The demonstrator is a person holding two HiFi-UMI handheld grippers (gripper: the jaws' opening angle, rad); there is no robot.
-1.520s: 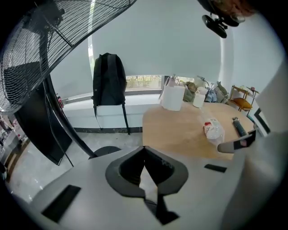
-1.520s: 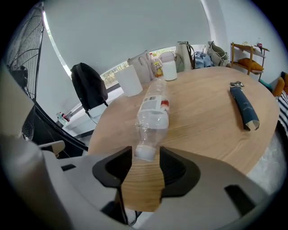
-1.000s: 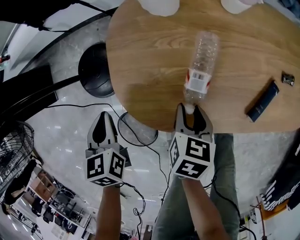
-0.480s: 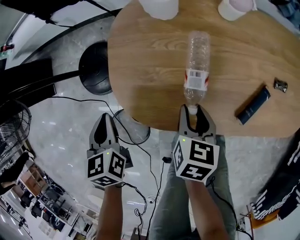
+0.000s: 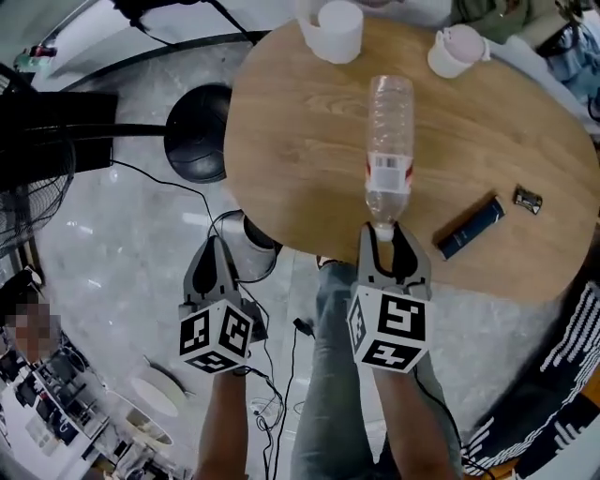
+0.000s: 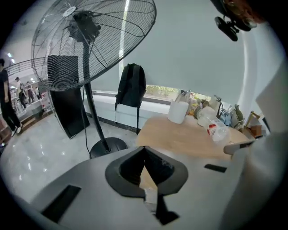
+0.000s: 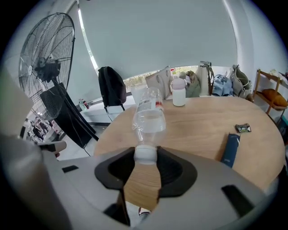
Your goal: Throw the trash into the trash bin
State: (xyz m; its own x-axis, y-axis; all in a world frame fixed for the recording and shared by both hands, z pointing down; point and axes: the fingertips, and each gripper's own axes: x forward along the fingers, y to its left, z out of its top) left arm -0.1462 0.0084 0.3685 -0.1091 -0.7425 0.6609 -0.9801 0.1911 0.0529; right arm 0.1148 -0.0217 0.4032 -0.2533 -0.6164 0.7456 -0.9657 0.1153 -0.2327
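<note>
A clear, empty plastic bottle (image 5: 388, 150) with a red and white label points away from me over the round wooden table (image 5: 300, 159). My right gripper (image 5: 384, 234) is shut on its white cap, at the table's near edge. In the right gripper view the cap sits pinched between the dark pads and the bottle (image 7: 148, 117) reaches out ahead of my right gripper (image 7: 145, 155). My left gripper (image 5: 216, 246) hangs over the floor left of the table, shut and empty; in its own view the left gripper (image 6: 144, 148) has its tips together. I cannot pick out a trash bin for certain.
A dark blue box (image 5: 467, 228) and a small wrapper (image 5: 528, 199) lie on the table's right side. Two white cups (image 5: 337, 28) (image 5: 455, 52) stand at the far edge. A fan's black base (image 5: 197, 145), cables and a grey round container (image 5: 255, 244) are on the floor.
Both grippers have risen a little. The bottle has come up with the right gripper and swung straighter, pointing directly away from me. The left gripper stays shut and empty.
</note>
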